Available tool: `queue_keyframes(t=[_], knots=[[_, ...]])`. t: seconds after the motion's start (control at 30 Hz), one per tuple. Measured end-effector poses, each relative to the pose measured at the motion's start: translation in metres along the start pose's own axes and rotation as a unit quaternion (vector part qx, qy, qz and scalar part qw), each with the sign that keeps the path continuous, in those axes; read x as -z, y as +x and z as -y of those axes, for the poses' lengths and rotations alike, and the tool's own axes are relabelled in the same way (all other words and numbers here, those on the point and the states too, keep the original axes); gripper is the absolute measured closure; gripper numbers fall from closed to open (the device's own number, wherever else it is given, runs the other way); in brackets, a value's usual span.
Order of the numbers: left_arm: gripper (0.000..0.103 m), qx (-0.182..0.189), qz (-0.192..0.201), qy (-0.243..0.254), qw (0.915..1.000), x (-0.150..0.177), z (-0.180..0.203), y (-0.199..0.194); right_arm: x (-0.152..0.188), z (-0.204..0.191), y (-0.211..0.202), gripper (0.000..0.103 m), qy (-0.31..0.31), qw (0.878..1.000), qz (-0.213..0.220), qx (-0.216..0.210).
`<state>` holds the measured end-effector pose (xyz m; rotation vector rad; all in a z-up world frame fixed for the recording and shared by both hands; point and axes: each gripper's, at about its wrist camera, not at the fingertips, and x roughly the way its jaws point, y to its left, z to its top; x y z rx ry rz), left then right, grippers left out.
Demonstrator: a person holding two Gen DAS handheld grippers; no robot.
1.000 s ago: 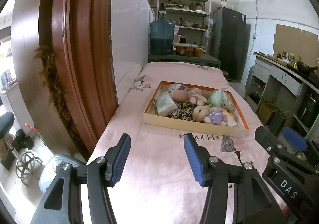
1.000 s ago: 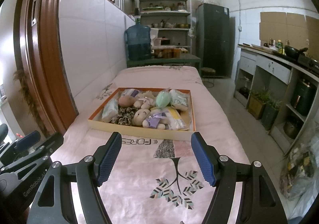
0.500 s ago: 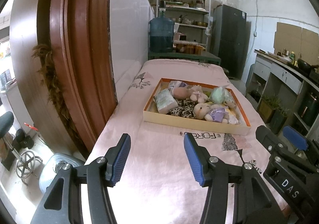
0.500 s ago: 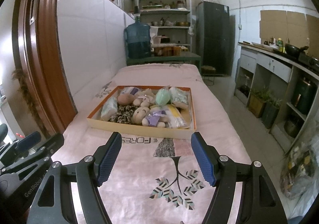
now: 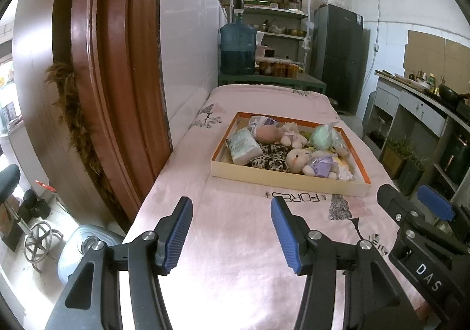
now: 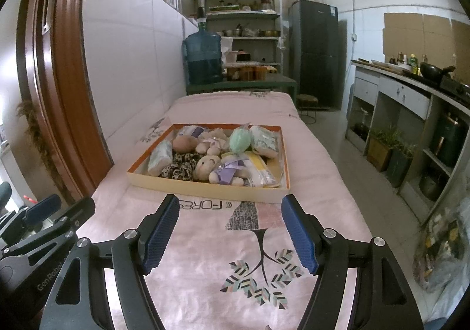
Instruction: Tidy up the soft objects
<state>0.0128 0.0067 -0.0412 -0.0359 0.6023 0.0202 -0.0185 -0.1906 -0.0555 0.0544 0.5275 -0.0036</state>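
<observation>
Soft objects heaped in box, frame centre, on pink surface; left gripper and right gripper both wide open, empty, short of box; fits either start or finish of sorting.

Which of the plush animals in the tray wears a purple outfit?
The cream plush bear at the near edge of the tray, beside the leopard-print fabric. The other plush, lying farther back, shows no purple outfit.
</observation>
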Motion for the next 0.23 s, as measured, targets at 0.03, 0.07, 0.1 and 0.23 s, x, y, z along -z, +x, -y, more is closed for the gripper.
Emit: queue_keyframes(t=[0.03,0.07,0.1,0.23], knots=[[0.048,-0.001,0.000,0.000,1.0000,0.0000,0.0002,0.0000,-0.0004,0.0000,0.0000,0.029,0.000,1.000,0.000,0.000],[0.048,-0.001,0.000,0.001,1.0000,-0.0009,0.0003,0.0019,-0.0006,0.0003,0.0011,0.029,0.000,1.000,-0.001,0.000],[0.048,-0.001,0.000,0.001,1.0000,0.0000,0.0005,0.0021,-0.0001,0.0006,0.0018,0.029,0.000,1.000,-0.002,-0.001],[0.048,-0.001,-0.005,0.000,1.0000,0.0008,-0.0004,0.0049,0.0025,0.0015,0.0059,0.029,0.001,1.000,-0.006,-0.001]])
